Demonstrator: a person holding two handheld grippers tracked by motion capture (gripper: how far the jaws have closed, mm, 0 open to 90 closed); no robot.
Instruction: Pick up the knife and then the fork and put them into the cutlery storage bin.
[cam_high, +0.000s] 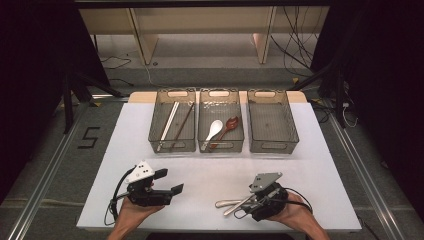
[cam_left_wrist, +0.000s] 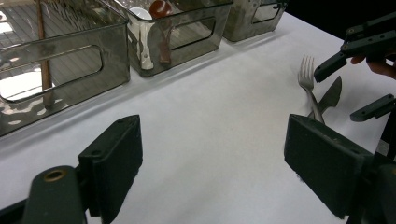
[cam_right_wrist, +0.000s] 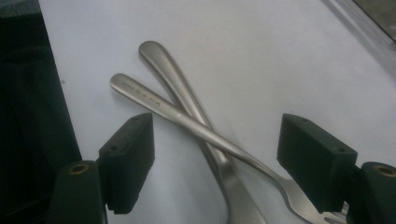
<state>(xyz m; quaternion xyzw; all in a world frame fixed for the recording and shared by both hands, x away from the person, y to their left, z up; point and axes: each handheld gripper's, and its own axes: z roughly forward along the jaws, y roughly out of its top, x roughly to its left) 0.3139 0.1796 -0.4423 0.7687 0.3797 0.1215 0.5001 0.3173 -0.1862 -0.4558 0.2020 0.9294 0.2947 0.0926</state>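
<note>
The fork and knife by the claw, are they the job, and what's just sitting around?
In the job: fork, knife, right claw, open over them.

Just lying about: chopsticks, white spoon, brown spoon, empty bin, left claw.

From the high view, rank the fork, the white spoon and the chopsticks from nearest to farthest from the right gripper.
1. Fork: on the table right at the right gripper, beside a knife.
2. White spoon: in the middle bin, farther back.
3. Chopsticks: in the left bin, farthest off.
</note>
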